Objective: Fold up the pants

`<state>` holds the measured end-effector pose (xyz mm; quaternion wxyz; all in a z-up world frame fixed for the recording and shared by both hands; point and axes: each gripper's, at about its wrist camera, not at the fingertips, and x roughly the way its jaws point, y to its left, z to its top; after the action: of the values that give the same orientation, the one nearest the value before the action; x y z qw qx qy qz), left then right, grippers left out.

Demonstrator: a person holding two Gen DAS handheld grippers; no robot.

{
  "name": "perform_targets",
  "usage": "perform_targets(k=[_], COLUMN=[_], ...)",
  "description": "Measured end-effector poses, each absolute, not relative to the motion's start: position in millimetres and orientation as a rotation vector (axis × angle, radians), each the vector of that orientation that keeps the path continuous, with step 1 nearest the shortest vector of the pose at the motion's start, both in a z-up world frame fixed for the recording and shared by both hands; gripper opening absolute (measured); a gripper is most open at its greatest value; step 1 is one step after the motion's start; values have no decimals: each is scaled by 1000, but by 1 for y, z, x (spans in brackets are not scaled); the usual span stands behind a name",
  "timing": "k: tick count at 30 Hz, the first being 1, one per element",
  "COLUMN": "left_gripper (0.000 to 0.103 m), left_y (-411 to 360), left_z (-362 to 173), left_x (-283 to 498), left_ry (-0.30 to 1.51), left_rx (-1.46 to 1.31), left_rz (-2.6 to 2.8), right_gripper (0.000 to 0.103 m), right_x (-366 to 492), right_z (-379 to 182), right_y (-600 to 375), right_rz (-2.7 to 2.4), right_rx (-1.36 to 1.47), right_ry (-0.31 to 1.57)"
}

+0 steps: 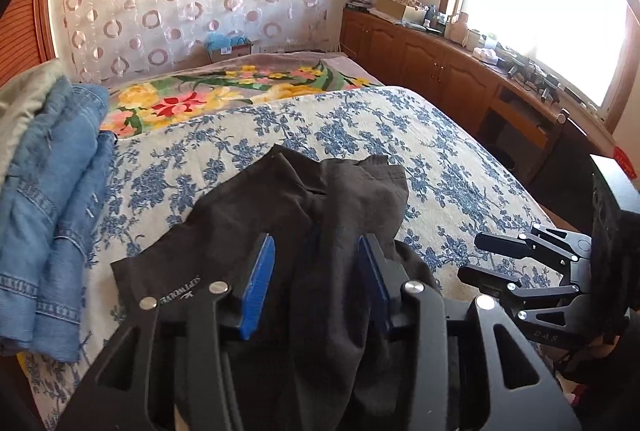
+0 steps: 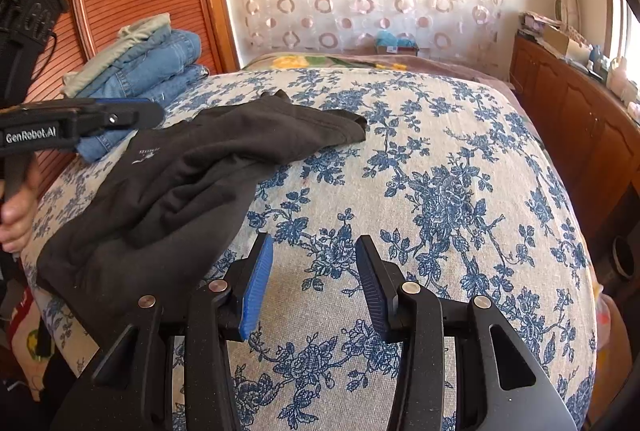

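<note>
Left wrist view: the dark pants (image 1: 280, 215) lie rumpled on the bed (image 1: 460, 159), running from 12 o'clock down to 6 o'clock beneath the left claw (image 1: 316, 283). Its jaws stand apart; cloth bunches up between the pads (image 1: 256, 291), but whether they pinch it I cannot tell. The right claw (image 1: 480, 259) waits at 3 o'clock, released and empty, off the cloth. Right wrist view: the pants (image 2: 180, 183) sit at 10 o'clock, with the right claw (image 2: 316, 283) over bare bedspread and a stack of jeans (image 2: 160, 71) further off at 11. This looks like an early step, still spreading the garment. Next, each claw probably needs an edge to pull flat.
</note>
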<state>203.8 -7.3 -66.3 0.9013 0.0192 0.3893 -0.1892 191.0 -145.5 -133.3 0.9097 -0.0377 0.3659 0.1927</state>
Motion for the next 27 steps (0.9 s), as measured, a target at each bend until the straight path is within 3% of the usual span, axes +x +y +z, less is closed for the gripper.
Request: perform_targets(k=[9, 12, 14, 15, 27], left_gripper=[42, 26, 4, 2, 0], left_y=[-27, -34, -37, -39, -5], left_z=[-82, -90, -93, -94, -23], left_x=[233, 238, 236, 233, 189], left_ry=[868, 907, 912, 909, 663], left_rx=[44, 54, 59, 63, 107], left_rz=[-414, -440, -457, -456, -338], right_gripper=[43, 43, 43, 43, 43], right_x=[191, 191, 191, 191, 190], right_z=[-134, -134, -134, -134, -134], right_y=[-146, -146, -146, -146, -145], right_rz=[397, 397, 398, 397, 397], right_rx=[-77, -76, -76, -76, -79], right_ry=[754, 753, 752, 752, 746])
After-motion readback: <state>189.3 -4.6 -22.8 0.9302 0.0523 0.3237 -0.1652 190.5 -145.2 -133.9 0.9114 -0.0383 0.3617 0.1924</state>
